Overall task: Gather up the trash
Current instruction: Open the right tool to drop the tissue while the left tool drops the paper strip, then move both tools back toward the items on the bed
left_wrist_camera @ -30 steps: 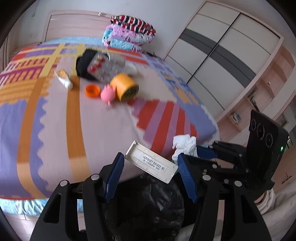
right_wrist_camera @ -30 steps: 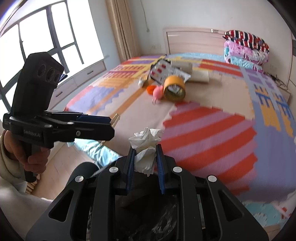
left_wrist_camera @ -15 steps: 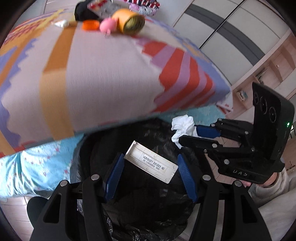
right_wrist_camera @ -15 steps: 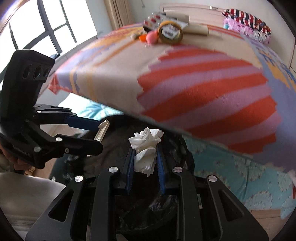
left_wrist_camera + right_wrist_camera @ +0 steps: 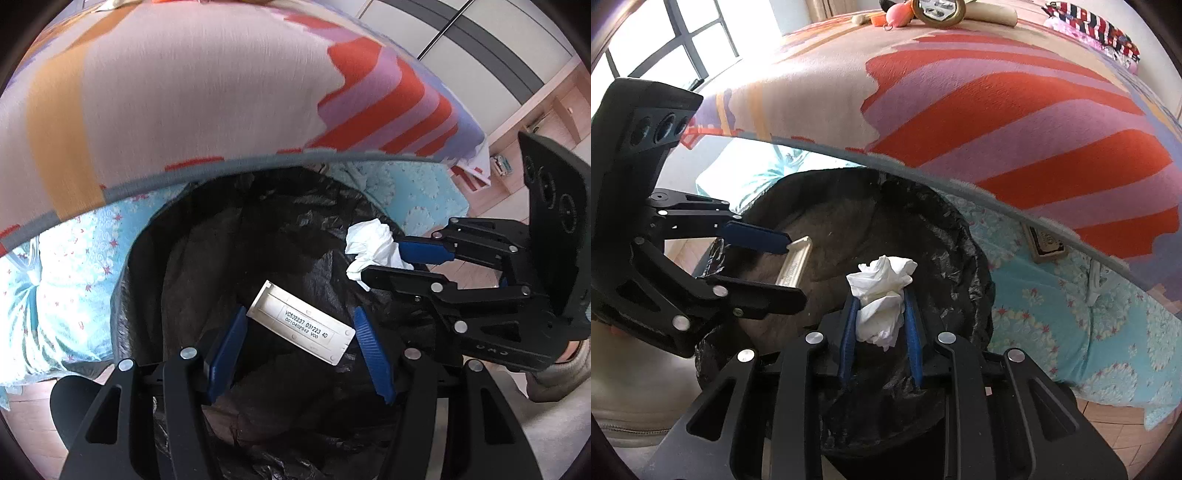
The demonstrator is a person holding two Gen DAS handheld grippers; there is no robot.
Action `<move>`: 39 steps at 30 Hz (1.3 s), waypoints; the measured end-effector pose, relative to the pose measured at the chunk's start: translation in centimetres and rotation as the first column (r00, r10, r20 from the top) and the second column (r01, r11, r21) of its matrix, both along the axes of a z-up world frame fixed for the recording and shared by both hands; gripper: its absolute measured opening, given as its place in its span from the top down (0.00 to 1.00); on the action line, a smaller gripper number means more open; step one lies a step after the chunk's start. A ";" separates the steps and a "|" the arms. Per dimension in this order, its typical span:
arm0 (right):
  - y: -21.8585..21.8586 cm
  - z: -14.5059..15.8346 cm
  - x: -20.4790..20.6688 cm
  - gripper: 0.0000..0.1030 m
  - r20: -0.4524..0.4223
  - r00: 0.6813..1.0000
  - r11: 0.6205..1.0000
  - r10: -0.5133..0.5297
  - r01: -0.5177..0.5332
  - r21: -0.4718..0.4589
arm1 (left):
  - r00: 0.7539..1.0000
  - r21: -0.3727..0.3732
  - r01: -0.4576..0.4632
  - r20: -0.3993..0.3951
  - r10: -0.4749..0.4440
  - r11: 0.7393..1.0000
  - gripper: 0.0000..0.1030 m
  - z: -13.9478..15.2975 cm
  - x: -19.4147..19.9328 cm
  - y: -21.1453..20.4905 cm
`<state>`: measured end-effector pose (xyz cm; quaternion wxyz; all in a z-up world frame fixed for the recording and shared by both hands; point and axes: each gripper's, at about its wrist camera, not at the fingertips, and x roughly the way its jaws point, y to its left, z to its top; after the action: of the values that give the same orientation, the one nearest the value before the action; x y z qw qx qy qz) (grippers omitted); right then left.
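White tissue (crumpled) between tool fingers.

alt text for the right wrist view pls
The right gripper, shut on a crumpled white tissue, hangs over a bin lined with a black plastic bag. At left, the left gripper holds a flat white plastic strip over the same bin, below the striped bedspread.

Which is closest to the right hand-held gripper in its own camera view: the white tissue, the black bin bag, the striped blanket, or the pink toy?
1. White tissue, between the right hand-held gripper fingers.
2. Black bin bag, just below.
3. Striped blanket, beyond the bag.
4. Pink toy, far up the bed.
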<state>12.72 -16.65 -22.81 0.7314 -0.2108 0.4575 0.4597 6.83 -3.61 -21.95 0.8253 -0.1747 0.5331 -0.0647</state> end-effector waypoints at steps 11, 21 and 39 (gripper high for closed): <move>-0.1 0.8 -0.1 0.50 0.009 1.000 1.000 0.006 -0.007 0.021 | 1.000 0.017 0.010 -0.014 -0.010 1.000 0.33 0.3 0.3 -0.3; -1.0 2.4 -0.1 0.50 0.026 1.000 0.999 -0.017 0.015 0.048 | 0.999 0.034 -0.001 0.038 0.000 0.999 0.33 2.2 -0.3 0.4; -1.0 7.3 0.8 0.50 0.074 0.996 0.989 -0.039 0.028 0.143 | 0.979 0.090 -0.070 0.197 0.051 0.994 0.33 8.2 -0.5 3.1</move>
<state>13.47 -17.63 -15.54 0.7691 -0.1680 0.3985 0.4705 6.36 -0.55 -13.71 0.8824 -0.1436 0.4470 -0.0307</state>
